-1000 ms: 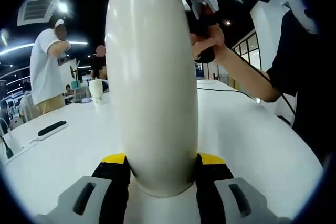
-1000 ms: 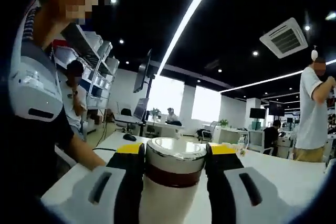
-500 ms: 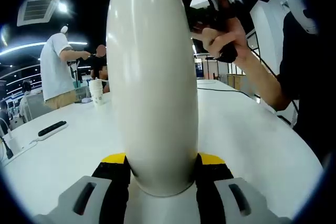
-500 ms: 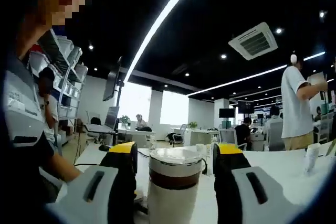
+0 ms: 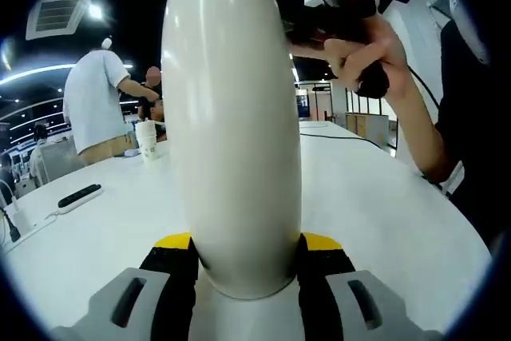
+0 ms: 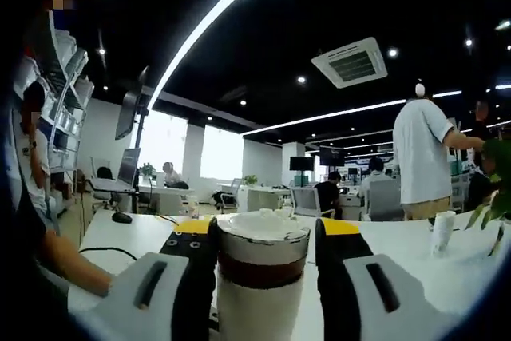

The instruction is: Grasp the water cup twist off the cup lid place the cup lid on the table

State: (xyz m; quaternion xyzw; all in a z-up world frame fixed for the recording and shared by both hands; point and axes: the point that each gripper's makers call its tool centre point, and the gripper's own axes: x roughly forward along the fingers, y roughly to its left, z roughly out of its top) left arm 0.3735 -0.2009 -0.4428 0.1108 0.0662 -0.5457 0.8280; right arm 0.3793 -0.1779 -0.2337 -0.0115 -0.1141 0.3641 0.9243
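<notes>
Here the left tongs (image 5: pixel 246 251) are clenching the water cup (image 5: pixel 231 117) near its base, yellow-tipped jaws pressing both sides of the cream body, which is standing upright above the white desk (image 5: pixel 367 197). Beyond the cup's upper end, a hand (image 5: pixel 363 41) is gripping the handle of the right tongs. In the right gripper view, the right tongs (image 6: pixel 263 233) are closing on the cup lid (image 6: pixel 263 237), a silver cap with a dark brown band, their jaws lying against its two sides; whether the lid is still threaded to the cup cannot be told. Past the cup to its left, a paper cup (image 5: pixel 146 140) is standing on the desk, and nearer, a dark remote (image 5: pixel 80 195) is lying flat. Farther behind the paper cup, a person in a white shirt (image 5: pixel 100 109) is standing.
</notes>
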